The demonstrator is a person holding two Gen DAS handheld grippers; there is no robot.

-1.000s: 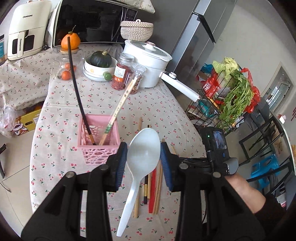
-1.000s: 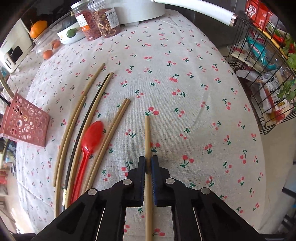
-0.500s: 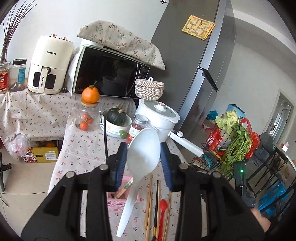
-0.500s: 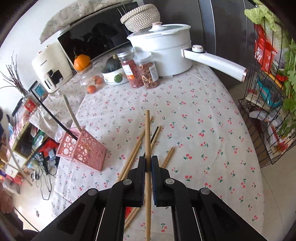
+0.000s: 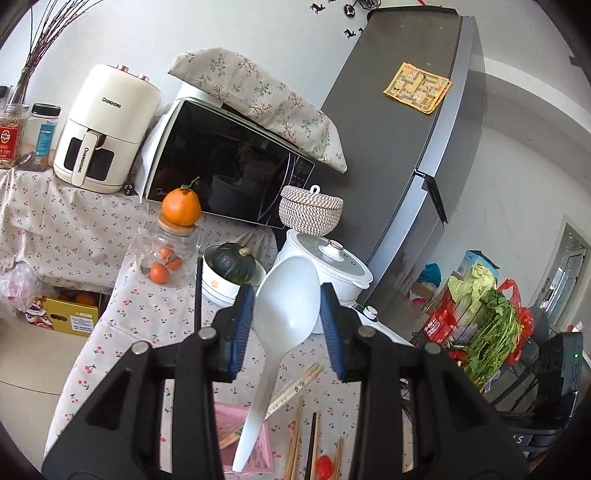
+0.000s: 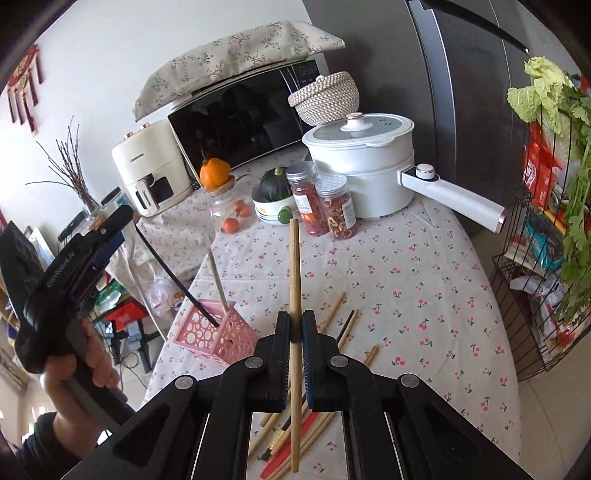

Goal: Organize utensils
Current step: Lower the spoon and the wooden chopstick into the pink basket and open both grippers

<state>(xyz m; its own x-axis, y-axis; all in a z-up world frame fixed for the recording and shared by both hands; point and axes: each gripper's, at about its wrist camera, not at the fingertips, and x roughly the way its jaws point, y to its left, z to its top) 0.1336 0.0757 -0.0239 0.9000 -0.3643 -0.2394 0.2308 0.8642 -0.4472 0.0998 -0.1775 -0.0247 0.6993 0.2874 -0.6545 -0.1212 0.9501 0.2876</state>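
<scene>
Right gripper point(image 6: 294, 334) clamps a chopstick point(image 6: 294, 295); left gripper point(image 5: 287, 325) pinches a spoon point(image 5: 286, 306) (by its bowl), which may slip above the basket point(image 6: 214, 334), lower left.

A tall grey fridge point(image 5: 399, 155) stands by a white wall point(image 5: 184, 26). A black microwave point(image 5: 221, 162) sits left of it.

The right half of the surface point(image 6: 424, 280) lies bare, open to a hand from the near edge. At the back, the white pot point(image 6: 362, 166), two jars point(image 6: 325, 206) and a bowl point(image 6: 271, 206) block the way. To the left, loose chopsticks point(image 6: 332, 314) lie beside the pink basket point(image 6: 218, 332), whose opening seems partly taken by two leaning sticks.
</scene>
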